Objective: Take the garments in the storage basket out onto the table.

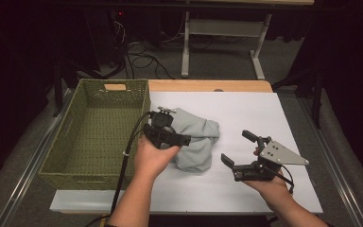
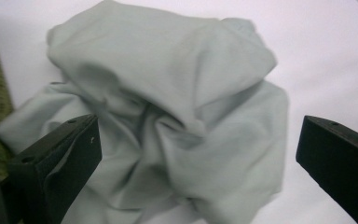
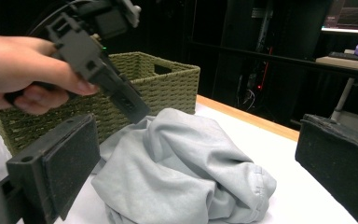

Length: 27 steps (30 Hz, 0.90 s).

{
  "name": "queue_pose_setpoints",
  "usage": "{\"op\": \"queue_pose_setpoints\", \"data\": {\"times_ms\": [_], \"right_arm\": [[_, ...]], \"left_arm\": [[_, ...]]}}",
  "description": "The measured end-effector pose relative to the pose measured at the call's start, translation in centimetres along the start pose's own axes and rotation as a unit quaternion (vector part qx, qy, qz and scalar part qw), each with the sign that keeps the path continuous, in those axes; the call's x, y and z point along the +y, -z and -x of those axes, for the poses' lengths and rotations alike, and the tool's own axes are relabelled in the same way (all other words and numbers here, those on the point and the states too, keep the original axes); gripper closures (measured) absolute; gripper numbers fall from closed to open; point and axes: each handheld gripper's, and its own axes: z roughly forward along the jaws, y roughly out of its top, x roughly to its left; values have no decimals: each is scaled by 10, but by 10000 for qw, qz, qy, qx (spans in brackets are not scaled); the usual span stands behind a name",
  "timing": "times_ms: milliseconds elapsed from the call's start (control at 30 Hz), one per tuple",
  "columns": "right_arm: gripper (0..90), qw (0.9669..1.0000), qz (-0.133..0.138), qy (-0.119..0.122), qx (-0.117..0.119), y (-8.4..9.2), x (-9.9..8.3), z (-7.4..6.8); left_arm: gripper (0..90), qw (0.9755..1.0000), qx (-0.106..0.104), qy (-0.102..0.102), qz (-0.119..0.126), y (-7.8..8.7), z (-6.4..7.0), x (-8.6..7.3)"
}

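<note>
Lowering left gripper (image 1: 170, 138), jaws wide and empty, onto grey cloth (image 1: 196, 139); pinch thick fold (right gripper (image 1: 240, 152) likewise open).

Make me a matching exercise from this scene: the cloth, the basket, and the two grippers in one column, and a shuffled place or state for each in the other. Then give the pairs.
Things:
1. grey cloth
2. green woven basket
3. left gripper
4. right gripper

Places or states:
A. open, held off to the cloth's right, apart from it
B. crumpled in a heap on the white table cover
C. stands at the table's left edge, nothing seen inside
D. open, right at the cloth

Pairs: 1-B, 2-C, 3-D, 4-A
</note>
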Motion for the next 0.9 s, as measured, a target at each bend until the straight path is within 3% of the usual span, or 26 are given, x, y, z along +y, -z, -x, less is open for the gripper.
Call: {"op": "queue_pose_setpoints", "data": {"times_ms": [100, 133, 167, 400, 433, 467, 500, 533, 567, 600, 633, 667, 700, 733, 767, 867, 900], "right_arm": [[9, 10000, -17, -7, 1, 0, -1, 0], [9, 10000, -17, -7, 1, 0, -1, 0], [9, 10000, -28, -12, 1, 0, -1, 0], [9, 10000, -76, -34, -17, -1, -4, 2], [9, 9999, -93, -56, -33, -1, -4, 3], [9, 9999, -95, -63, -39, -1, -5, 3], [9, 9999, -113, -69, -48, -1, -5, 3], [9, 9999, -113, -69, -48, -1, -5, 3], [9, 9998, -143, -81, -57, -2, -7, 3], [9, 9998, -143, -81, -57, -2, -7, 3], [9, 9998, -178, -84, -68, -3, -8, 3], [9, 9998, -178, -84, -68, -3, -8, 3], [9, 9997, -201, -105, -83, -3, -9, 3], [9, 9997, -201, -105, -83, -3, -9, 3], [9, 9996, -231, -132, -102, -4, -10, 4], [9, 9994, -269, -153, -129, -4, -12, 5], [9, 9993, -308, -171, -155, -6, -14, 6]], "left_arm": [[11, 9990, -99, -15, 447, 5, 5, -15], [10, 9990, -99, -15, 447, 5, 5, -15], [11, 9979, -56, -93, 646, 8, 8, -24], [11, 9933, -119, -222, 1124, 15, 12, -50], [11, 9909, -241, -288, 1291, 16, 14, -58], [10, 9909, -241, -288, 1291, 16, 14, -58], [10, 9879, -419, -319, 1461, 17, 15, -66], [10, 9879, -419, -319, 1461, 17, 15, -66], [10, 9860, -434, -404, 1560, 18, 17, -73], [10, 9860, -434, -404, 1560, 18, 17, -73], [10, 9832, -366, -477, 1721, 20, 19, -81], [10, 9832, -366, -477, 1721, 20, 19, -81], [12, 9782, -419, -552, 1958, 23, 21, -90], [11, 9782, -419, -552, 1958, 23, 21, -90], [6, 9754, -388, -575, 2090, 24, 25, -99], [6, 9737, -512, -587, 2142, 24, 29, -103], [5, 9724, -468, -780, 2151, 25, 32, -103]]}}
